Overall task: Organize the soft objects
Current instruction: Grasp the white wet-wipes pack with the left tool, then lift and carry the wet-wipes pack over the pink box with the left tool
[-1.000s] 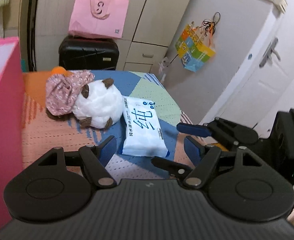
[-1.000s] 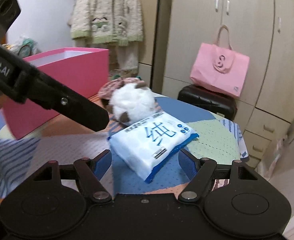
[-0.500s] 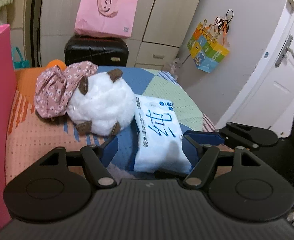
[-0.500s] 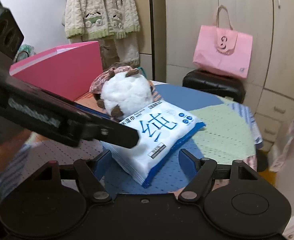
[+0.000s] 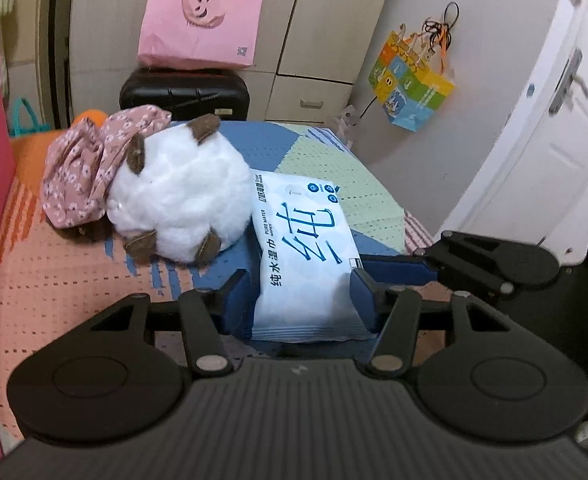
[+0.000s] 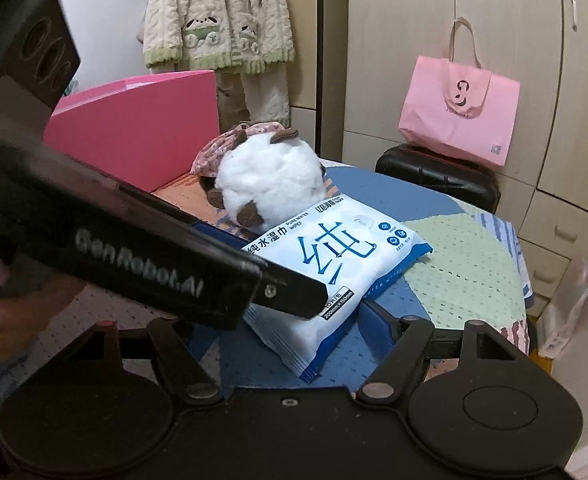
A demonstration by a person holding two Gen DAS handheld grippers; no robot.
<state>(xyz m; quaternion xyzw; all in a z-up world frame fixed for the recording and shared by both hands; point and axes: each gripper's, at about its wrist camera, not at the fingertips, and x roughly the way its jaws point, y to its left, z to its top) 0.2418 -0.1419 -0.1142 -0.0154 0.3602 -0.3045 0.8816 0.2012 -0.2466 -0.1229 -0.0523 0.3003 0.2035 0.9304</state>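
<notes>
A white and blue pack of wet wipes [image 5: 306, 256] lies on the patchwork tablecloth [image 5: 74, 264]. My left gripper [image 5: 300, 300] has its blue pads on both sides of the pack's near end, closed against it. A white plush toy [image 5: 178, 196] with a pink floral cap [image 5: 90, 168] lies just behind the pack, touching it. In the right wrist view the pack [image 6: 334, 264] lies between the open fingers of my right gripper [image 6: 286, 328], with the left gripper's body [image 6: 134, 256] across the left side and the plush [image 6: 270, 184] behind.
A pink box [image 6: 134, 132] stands at the table's left side. Behind the table are a black suitcase [image 5: 182, 94] with a pink bag [image 5: 200, 20] on it, wardrobes, and a colourful bag [image 5: 412, 80] hanging by a white door.
My left gripper has moved forward over the wipes pack and its pads have closed in on the pack's sides. My right gripper has moved slightly closer to the pack.
</notes>
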